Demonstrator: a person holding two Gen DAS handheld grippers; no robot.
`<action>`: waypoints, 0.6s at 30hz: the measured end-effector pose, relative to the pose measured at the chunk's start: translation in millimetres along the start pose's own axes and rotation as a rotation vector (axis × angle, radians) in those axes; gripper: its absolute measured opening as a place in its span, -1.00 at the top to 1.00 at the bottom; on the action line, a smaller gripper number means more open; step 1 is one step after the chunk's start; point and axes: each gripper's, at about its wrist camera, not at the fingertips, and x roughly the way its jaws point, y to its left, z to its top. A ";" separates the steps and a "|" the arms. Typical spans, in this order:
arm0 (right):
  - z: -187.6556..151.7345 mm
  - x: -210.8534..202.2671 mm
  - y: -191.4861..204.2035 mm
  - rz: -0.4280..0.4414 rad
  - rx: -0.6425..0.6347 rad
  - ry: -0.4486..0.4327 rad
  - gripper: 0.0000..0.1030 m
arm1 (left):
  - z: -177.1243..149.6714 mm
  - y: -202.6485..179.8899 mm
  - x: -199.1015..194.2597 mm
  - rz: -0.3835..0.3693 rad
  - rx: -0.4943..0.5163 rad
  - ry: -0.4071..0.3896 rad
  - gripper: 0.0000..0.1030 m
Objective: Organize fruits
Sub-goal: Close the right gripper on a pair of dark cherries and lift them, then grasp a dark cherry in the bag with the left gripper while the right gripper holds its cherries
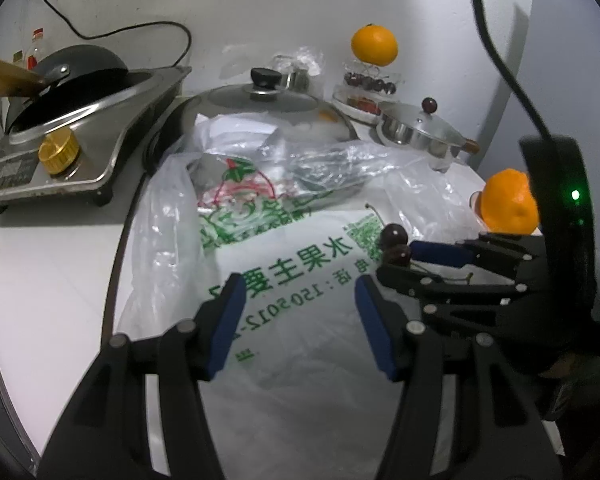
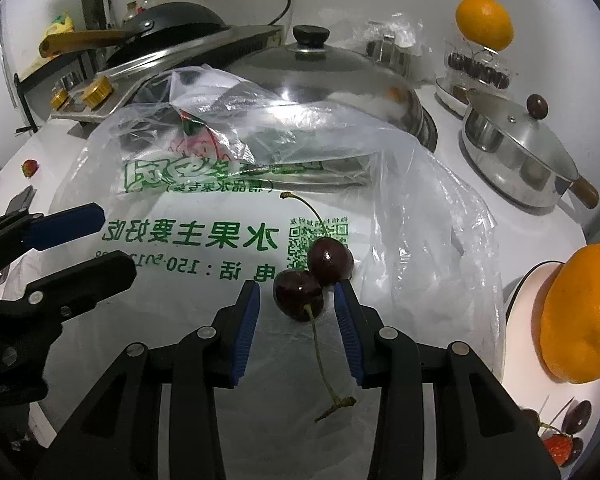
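My right gripper (image 2: 296,300) points down at two dark, glossy cherries (image 2: 314,276) lying on a crinkled clear plastic bag (image 2: 220,208) printed with green characters. My blue ribbed pads stand apart on either side of the nearer cherry, with a gap on each side; nothing is pinched. The nearer cherry's thin stem trails back between my fingers to a knobbly end, while the farther cherry, touching the first, sends a curved stem up over the bag's print.

My left gripper (image 1: 300,312) hovers over the same bag, its blue pads spread with only the flat, filmy plastic between them. In its view my right gripper's black linkage comes in from the right, the cherries just at its tip.

The bag lies on a smooth white tabletop (image 2: 540,220). Behind it sits a domed steel lid (image 2: 328,76) with a black knob, and to the right a small shiny steel pot (image 2: 516,152) with a round dark knob and wooden handle. One dimpled orange (image 2: 580,316) sits on a white round dish (image 2: 524,292) at right; another orange (image 2: 485,22) rests atop a clear tiered stand (image 2: 476,68) holding more cherries. A strawberry (image 2: 30,168) lies far left.
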 end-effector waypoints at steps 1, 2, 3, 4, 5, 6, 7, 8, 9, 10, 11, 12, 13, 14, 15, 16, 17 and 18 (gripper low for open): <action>-0.4 1.3 0.2 -0.004 0.000 0.003 0.20 | 0.2 -0.3 0.0 0.002 0.001 -0.001 -0.13; -0.9 2.5 0.5 -0.005 0.001 0.004 0.21 | 0.2 -0.7 -0.1 0.004 0.002 -0.002 -0.13; -1.2 3.2 0.5 -0.003 0.001 0.005 0.22 | 0.0 -0.5 -0.7 0.004 0.002 -0.002 -0.13; -1.4 3.5 0.7 -0.007 -0.002 0.003 0.25 | -0.2 -0.6 -0.9 0.005 0.002 -0.002 -0.13; -1.4 3.6 0.8 -0.009 -0.003 0.001 0.34 | -0.4 -0.9 -1.3 0.006 0.002 -0.002 -0.13; -1.4 3.6 0.4 -0.007 -0.002 0.001 0.38 | -0.5 -1.3 -1.4 0.008 0.002 -0.002 -0.13; -1.6 3.1 -0.1 -0.004 -0.001 0.000 0.41 | -0.4 -1.4 -1.9 0.008 0.003 -0.002 -0.13; -1.6 2.0 -0.2 -0.002 0.000 -0.002 0.43 | -0.3 -2.1 -2.5 0.009 0.004 -0.002 -0.13; -1.9 0.9 -0.5 -0.002 0.000 -0.004 0.43 | -0.1 -3.0 -2.8 0.010 0.005 -0.003 -0.13; -2.5 -0.2 -0.7 -0.001 0.000 -0.006 0.43 | -0.1 -3.6 -4.0 0.010 0.007 -0.004 -0.13; -3.2 -1.5 -0.9 0.003 0.001 -0.009 0.43 | 0.1 -4.6 -4.9 0.010 0.009 -0.006 -0.13; -3.6 -3.0 -0.8 0.005 0.001 -0.012 0.44 | 0.3 -5.6 -5.8 0.010 0.010 -0.007 -0.13; -4.1 -5.3 -1.4 0.008 0.001 -0.018 0.44 | 0.8 -7.1 -6.5 0.011 0.013 -0.009 -0.13; -4.4 -7.5 -1.8 0.009 0.001 -0.022 0.44 | 1.0 -8.1 -8.0 0.012 0.015 -0.010 -0.13; -4.8 -9.9 -2.3 0.011 0.003 -0.028 0.44 | 1.3 -9.3 -8.7 0.013 0.017 -0.010 -0.13; -4.8 -13.1 -3.5 0.012 0.005 -0.036 0.44 | 1.8 -10.9 -9.5 0.013 0.020 -0.010 -0.13; -4.6 -16.4 -5.2 0.013 0.008 -0.044 0.44 | 2.4 -12.7 -10.1 0.012 0.023 -0.010 -0.13; -4.5 -18.7 -6.3 0.013 0.010 -0.049 0.44 | 3.1 -14.4 -10.4 0.012 0.026 -0.010 -0.13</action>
